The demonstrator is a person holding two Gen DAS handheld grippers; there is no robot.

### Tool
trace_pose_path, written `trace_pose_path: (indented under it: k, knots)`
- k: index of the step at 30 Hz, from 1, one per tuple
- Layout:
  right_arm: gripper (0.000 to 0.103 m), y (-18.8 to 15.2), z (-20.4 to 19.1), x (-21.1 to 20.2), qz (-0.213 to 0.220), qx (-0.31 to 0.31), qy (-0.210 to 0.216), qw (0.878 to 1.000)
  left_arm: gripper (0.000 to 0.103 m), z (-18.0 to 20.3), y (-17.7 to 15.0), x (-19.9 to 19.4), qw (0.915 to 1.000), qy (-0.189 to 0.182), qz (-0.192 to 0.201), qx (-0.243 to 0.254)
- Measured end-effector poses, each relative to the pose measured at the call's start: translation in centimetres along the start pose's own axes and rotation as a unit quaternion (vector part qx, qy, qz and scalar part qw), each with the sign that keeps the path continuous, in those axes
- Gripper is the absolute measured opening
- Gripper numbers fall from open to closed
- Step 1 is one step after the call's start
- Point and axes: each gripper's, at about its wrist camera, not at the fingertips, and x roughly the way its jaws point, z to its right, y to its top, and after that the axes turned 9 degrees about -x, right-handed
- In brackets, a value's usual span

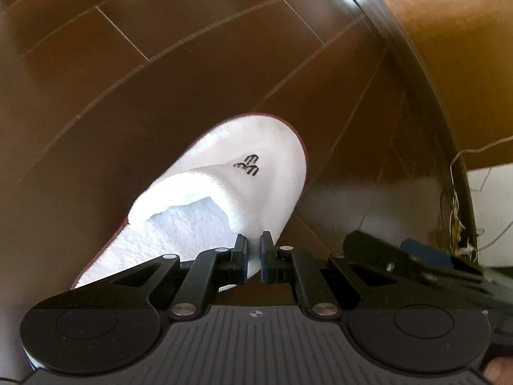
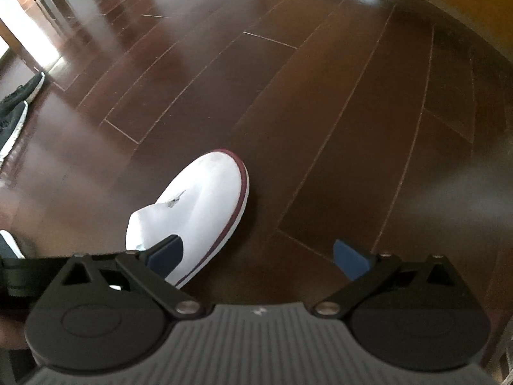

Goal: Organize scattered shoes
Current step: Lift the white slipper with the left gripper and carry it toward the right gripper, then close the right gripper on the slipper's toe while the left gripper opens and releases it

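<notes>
handling: we judge the white slipper light, soft and floppy; its terry upper would squash under the pads, so the side edge of the upper is our hold.
look: white towelling, dark embroidered logo on the vamp, maroon piping round the sole.
place: over the dark wood floor, toe pointing away.
left gripper: clenched on the slipper's upper edge.
right gripper: spread wide, grasping nothing, just beside the slipper.
elsewhere: black sneakers lie well apart.
</notes>
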Motion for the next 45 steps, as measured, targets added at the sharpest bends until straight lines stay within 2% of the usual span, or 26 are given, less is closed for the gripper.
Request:
trace_pose_path:
  k: [5, 7, 8, 10, 14, 17, 26, 29, 32, 38, 45]
  knots:
    - [0.102, -0.1, 0.4, 0.2, 0.001, -0.024, -0.014, 1.000, 0.019, 0.0, -0.5, 1.3, 0.9999, 0.003, -0.013, 0.007]
    - [0.102, 0.4, 0.3, 0.7, 0.002, -0.032, -0.018, 0.999, 0.042, -0.2, -0.4, 1.5, 0.9999, 0.004, -0.009, 0.007]
    - [0.102, 0.5, 0.4, 0.8, 0.003, -0.036, -0.018, 0.999, 0.048, -0.5, -0.3, 1.3, 0.9999, 0.000, -0.010, 0.002]
    - [0.102, 0.7, 0.7, 0.9, 0.009, -0.049, -0.018, 0.999, 0.067, -0.9, -0.3, 0.7, 1.0000, 0.001, -0.001, 0.000]
    - [0.100, 0.6, 0.2, 0.9, 0.025, -0.113, -0.002, 0.993, 0.070, -2.3, -0.2, -1.7, 0.9997, 0.005, 0.025, 0.005]
    - [0.096, 0.6, -0.8, 1.1, 0.032, -0.174, 0.017, 0.984, 0.070, -3.6, 0.2, -3.7, 0.9987, 0.017, 0.048, 0.006]
    - [0.081, 0.5, -5.5, 3.8, 0.027, -0.344, 0.069, 0.936, 0.070, -7.7, 1.7, -8.2, 0.9925, 0.072, 0.098, 0.004]
    - [0.077, 0.3, -7.0, 4.2, 0.025, -0.401, 0.081, 0.912, 0.074, -9.1, 1.6, -9.2, 0.9902, 0.086, 0.110, -0.004]
    - [0.072, -0.4, -8.8, 4.8, 0.023, -0.471, 0.082, 0.878, 0.077, -10.2, 1.3, -9.3, 0.9880, 0.099, 0.118, -0.011]
    - [0.065, -2.2, -12.4, 6.6, 0.007, -0.609, 0.075, 0.789, 0.077, -11.1, 1.9, -9.3, 0.9870, 0.084, 0.131, -0.041]
    - [0.061, -4.1, -15.1, 9.6, -0.005, -0.734, 0.026, 0.679, 0.078, -11.6, 2.1, -9.1, 0.9870, 0.074, 0.131, -0.058]
